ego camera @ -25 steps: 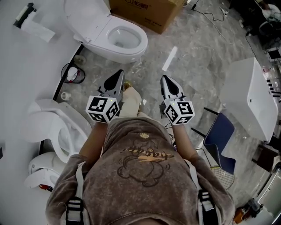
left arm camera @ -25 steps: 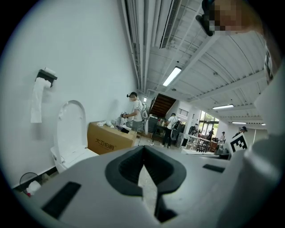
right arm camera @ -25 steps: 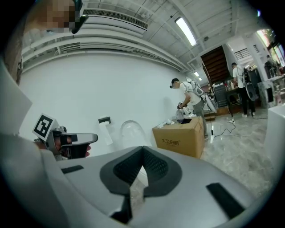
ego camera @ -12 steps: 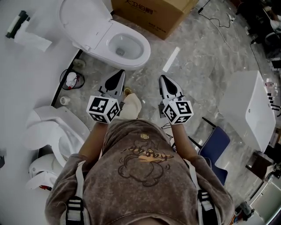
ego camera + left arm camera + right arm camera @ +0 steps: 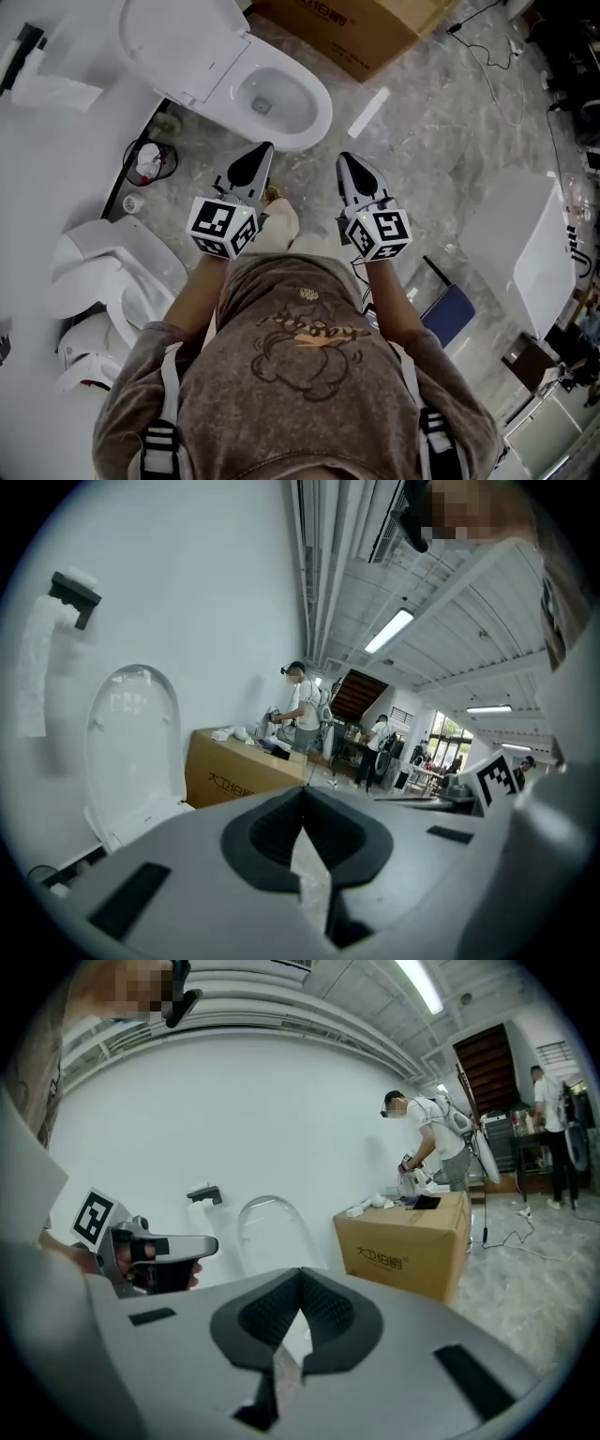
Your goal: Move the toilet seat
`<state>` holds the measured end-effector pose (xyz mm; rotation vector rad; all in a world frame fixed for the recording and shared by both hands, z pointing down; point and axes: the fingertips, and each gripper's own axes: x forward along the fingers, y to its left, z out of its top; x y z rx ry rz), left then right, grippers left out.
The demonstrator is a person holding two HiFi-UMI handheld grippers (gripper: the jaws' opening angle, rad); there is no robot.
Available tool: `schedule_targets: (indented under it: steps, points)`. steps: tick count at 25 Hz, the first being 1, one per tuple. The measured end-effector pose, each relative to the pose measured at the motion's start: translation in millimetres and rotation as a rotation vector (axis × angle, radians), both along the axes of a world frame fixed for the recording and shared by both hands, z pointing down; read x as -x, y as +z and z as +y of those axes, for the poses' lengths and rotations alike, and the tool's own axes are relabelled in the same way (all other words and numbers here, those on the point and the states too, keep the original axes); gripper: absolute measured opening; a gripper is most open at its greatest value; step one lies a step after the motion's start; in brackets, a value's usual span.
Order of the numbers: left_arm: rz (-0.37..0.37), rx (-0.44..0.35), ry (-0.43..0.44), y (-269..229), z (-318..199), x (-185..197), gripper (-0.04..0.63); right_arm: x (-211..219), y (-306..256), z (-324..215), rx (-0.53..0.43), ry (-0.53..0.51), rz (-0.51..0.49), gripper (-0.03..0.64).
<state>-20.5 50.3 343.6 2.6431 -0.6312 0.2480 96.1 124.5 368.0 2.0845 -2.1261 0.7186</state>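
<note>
A white toilet (image 5: 314, 103) stands against the wall ahead. Its seat and lid (image 5: 173, 47) are raised and lean back on the wall, and the bowl is open. My left gripper (image 5: 262, 150) is shut and empty, its tip just short of the bowl's front rim. My right gripper (image 5: 345, 159) is also shut and empty, level with it and a little to the right. In the left gripper view the raised lid (image 5: 131, 742) rises left of the closed jaws (image 5: 302, 789). In the right gripper view the lid (image 5: 272, 1232) shows above the closed jaws (image 5: 300, 1271), beside the left gripper (image 5: 159, 1251).
A cardboard box (image 5: 361, 33) sits right of the toilet. A paper holder (image 5: 28, 42) hangs on the wall. A second toilet (image 5: 112, 272) lies at the left, a white basin (image 5: 530, 253) and blue chair (image 5: 450, 314) at the right. A white strip (image 5: 368, 112) lies on the floor. People stand far behind.
Both grippers have travelled forward together with the person, still shut. The toilet bowl now lies much closer to their tips than a second ago.
</note>
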Motion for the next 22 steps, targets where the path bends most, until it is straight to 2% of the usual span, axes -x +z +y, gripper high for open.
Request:
schedule_targets:
  steps: [5, 14, 22]
  points:
    - [-0.027, 0.012, 0.011, 25, -25, -11, 0.009, -15, 18, -28, 0.019, -0.001, -0.009, -0.002]
    - [-0.055, 0.039, -0.033, 62, -56, -29, 0.009, -36, 52, -73, 0.049, -0.069, -0.014, -0.002]
    - [-0.089, 0.057, -0.134, 112, -77, -37, 0.009, -51, 102, -98, 0.095, -0.168, -0.026, -0.002]
